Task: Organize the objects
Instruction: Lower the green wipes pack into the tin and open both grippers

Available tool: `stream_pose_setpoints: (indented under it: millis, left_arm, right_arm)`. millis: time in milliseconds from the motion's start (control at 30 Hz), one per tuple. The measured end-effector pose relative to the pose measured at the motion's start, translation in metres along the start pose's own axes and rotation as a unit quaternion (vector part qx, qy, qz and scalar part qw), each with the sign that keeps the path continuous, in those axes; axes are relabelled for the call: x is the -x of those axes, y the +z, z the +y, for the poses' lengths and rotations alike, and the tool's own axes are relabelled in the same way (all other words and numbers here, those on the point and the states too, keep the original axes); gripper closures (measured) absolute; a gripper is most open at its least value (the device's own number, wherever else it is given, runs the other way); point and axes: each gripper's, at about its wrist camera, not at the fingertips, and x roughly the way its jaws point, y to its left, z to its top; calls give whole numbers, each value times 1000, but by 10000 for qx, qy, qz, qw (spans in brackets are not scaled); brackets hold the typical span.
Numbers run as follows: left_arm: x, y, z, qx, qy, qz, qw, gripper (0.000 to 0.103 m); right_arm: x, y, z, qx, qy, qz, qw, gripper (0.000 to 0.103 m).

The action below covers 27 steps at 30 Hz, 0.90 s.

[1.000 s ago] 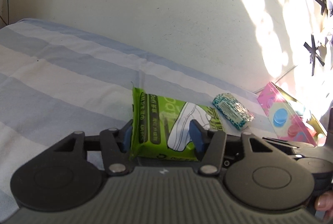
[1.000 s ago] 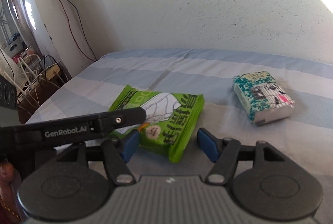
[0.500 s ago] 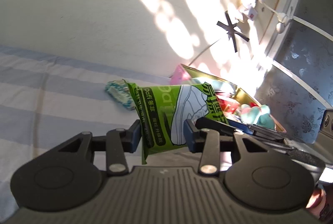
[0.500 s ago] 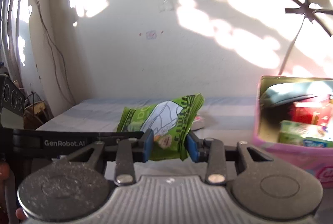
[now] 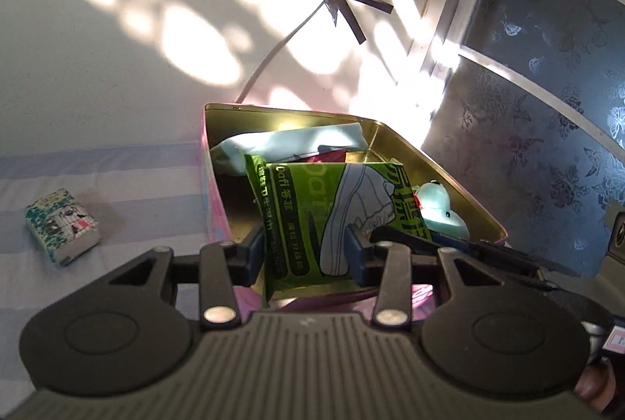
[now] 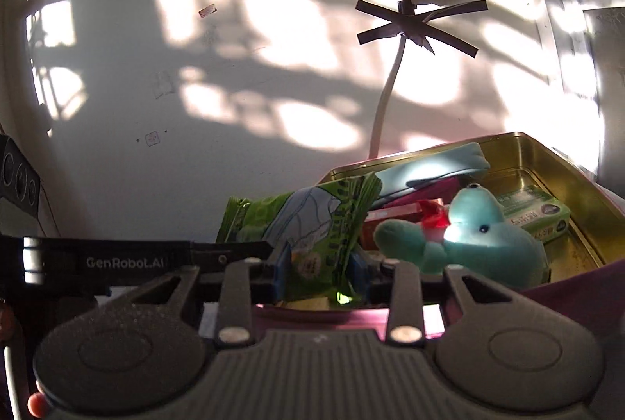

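**Sunlit wall, striped bed, wipes over the tin**

Striped bed (image 5: 97, 162) carries a pink tin (image 5: 213, 193). Both tongs, left (image 5: 306, 250) and right (image 6: 320, 269), level, pinch one green wipes packet (image 5: 332, 209) above it; "GenRobot.AI" marks the left.

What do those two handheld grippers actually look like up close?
Both are black plastic. The left gripper and right gripper each have a ribbed body, two round discs, silver screws and blue pads on the fingers. White "GenRobot.AI" lettering marks one.
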Motion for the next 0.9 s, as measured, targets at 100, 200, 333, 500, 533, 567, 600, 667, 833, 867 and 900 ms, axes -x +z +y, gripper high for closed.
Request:
stream_pose_setpoints:
  millis: [100, 200, 333, 500, 533, 567, 600, 667, 833, 867, 900]
  left_arm:
    - [-29, 4, -11, -117, 71, 282, 9995, 59]
    - [-54, 7, -25, -185, 17, 579, 9981, 59]
    - [-82, 11, -52, -457, 3, 790, 9958, 59]
    - [-74, 15, -58, -453, 110, 611, 9970, 56]
    - [-68, 14, -56, -479, 182, 561, 9971, 56]
    - [-62, 13, -55, -490, 265, 504, 9972, 56]
    - [-55, 12, -53, -498, 340, 452, 9972, 56]
    - [-40, 10, -53, -557, 503, 336, 9966, 56]
    - [-3, -3, -53, -789, 986, 116, 9919, 54]
    - [3, -7, -52, -808, 1033, 92, 9913, 54]
    - [10, -11, -50, -822, 1067, 69, 9909, 52]
  right_arm:
    - [-12, 5, -20, 19, -222, 213, 9995, 73]
    - [-20, 7, -40, 103, -587, 266, 9979, 76]
    - [-22, 12, -66, 73, -1124, 98, 9936, 74]
    - [-10, 16, -87, -486, -891, -131, 9948, 65]
    - [-6, 15, -86, -523, -848, -211, 9948, 59]
    - [-2, 14, -84, -562, -839, -302, 9944, 58]
    - [2, 12, -81, -603, -829, -368, 9941, 58]
    - [9, 9, -75, -728, -740, -475, 9935, 58]
    - [33, -6, -55, -999, -593, -650, 9911, 58]
    - [38, -10, -50, -1046, -572, -665, 9906, 58]
    - [42, -13, -48, -1070, -559, -664, 9905, 58]
